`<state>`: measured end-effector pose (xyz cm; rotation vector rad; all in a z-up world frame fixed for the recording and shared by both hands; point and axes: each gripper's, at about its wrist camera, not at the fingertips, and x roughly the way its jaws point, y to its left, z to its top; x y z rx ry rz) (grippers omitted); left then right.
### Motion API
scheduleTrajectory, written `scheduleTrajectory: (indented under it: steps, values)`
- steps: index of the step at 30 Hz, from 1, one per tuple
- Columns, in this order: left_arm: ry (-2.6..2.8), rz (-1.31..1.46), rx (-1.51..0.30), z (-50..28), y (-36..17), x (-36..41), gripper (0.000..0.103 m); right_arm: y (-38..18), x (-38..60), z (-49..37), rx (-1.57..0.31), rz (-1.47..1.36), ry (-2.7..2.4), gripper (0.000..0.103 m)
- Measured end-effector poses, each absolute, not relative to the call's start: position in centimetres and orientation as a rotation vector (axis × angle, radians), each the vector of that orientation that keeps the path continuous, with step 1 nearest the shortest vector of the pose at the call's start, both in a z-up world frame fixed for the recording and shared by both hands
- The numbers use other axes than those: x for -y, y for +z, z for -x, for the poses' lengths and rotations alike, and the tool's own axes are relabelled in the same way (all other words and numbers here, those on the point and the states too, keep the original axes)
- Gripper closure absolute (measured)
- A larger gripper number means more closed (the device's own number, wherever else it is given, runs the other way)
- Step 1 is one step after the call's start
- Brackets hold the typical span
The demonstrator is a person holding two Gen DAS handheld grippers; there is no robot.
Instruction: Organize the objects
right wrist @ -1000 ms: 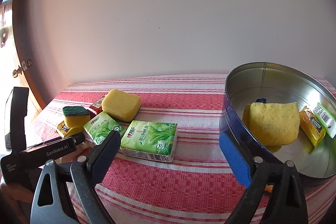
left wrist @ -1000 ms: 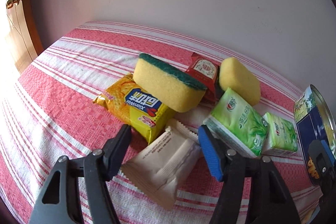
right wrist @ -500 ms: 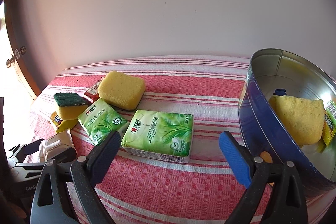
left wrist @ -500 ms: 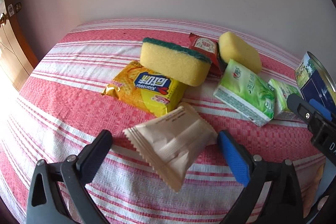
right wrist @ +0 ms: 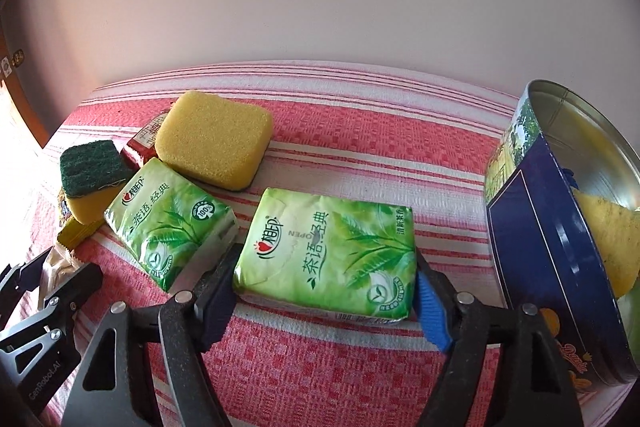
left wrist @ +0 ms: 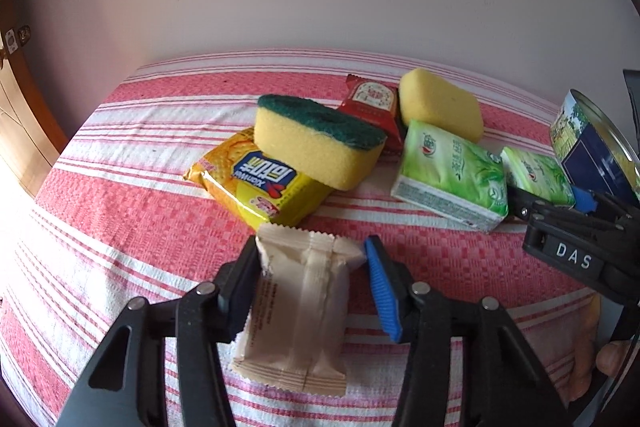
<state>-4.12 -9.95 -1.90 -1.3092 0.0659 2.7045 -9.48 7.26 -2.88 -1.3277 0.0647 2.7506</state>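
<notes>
Two grippers have just closed in: the left gripper (left wrist: 310, 267) now squeezes the beige packet (left wrist: 298, 307) low in the middle, and the right gripper (right wrist: 324, 291) hugs the green tissue pack (right wrist: 328, 251) on the bench (right wrist: 360, 131). Both look ready to go into the tin (right wrist: 532, 247) at the right edge.

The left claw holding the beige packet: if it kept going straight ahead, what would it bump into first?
Probably the shiny yellow snack packet, which lies just beyond the beige crinkle-edged packet that the left claw grips. The yellow sponge with the green scrubbing top rests on it. Depth is hard to judge.
</notes>
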Motion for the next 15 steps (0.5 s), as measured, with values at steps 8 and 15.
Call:
scheduleTrajectory:
  steps: [8,15]
  values:
    - [2.652,1.211,0.199,3.9,-0.5,11.6,0.053,-1.4,-9.5,6.2,-0.181,1.216,2.872,0.027]
    - [2.655,1.099,0.221,5.3,-0.3,13.4,0.053,0.6,-11.1,2.2,-0.135,1.008,2.964,0.027]
